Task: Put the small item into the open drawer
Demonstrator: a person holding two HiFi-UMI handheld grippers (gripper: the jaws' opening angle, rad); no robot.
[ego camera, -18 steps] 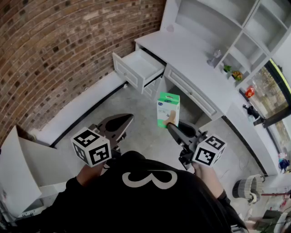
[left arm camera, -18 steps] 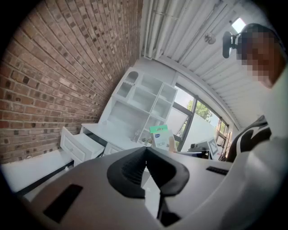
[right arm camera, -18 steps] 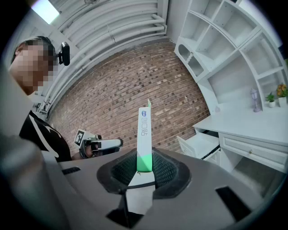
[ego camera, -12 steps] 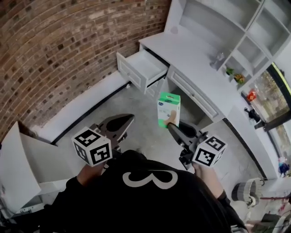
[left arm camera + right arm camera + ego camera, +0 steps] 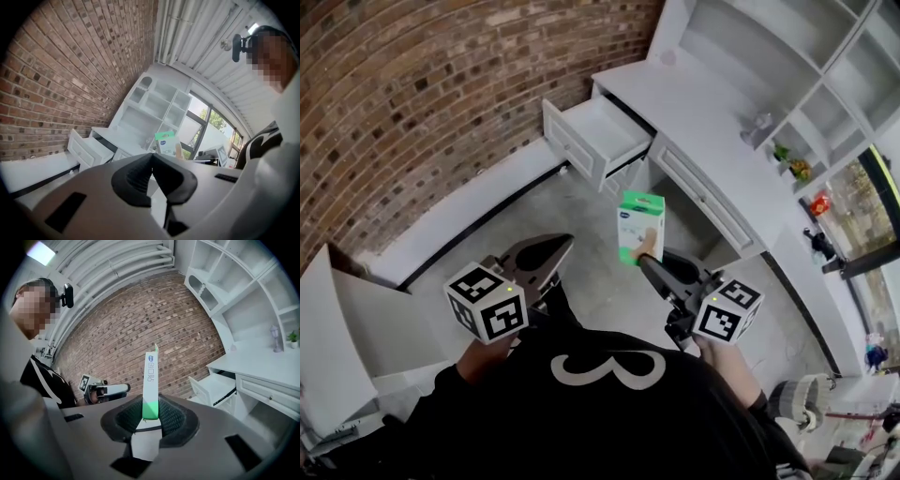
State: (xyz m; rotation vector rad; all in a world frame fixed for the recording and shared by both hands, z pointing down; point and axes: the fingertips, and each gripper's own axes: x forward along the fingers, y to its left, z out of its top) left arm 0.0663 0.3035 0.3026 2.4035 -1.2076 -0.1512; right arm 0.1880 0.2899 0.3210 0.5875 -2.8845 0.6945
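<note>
One broad brick wall [image 5: 441, 103] is seen filling the left of the head view. At its far end a white shelving unit [image 5: 787, 56] is set, with a white table [image 5: 703, 103] built in beneath it. Grey floor [image 5: 581, 211] is spread out in front. And there it is: the open drawer [image 5: 602, 131], pulled well out from the table's left end, its white inside turned up to the head view. Down near the lower edge, the left hand-held gripper [image 5: 555, 247] is held low over the floor, its jaws brought together with nothing caught between them. On the other side, the right hand-held gripper [image 5: 649, 262] is clamped on the lower end of the small green-and-white box [image 5: 639, 225], with the pads pressed on its two broad faces. The box is carried upright in the air, above the floor in front of the table. It is seen apart from the open drawer, which lies farther ahead and to the left.
</note>
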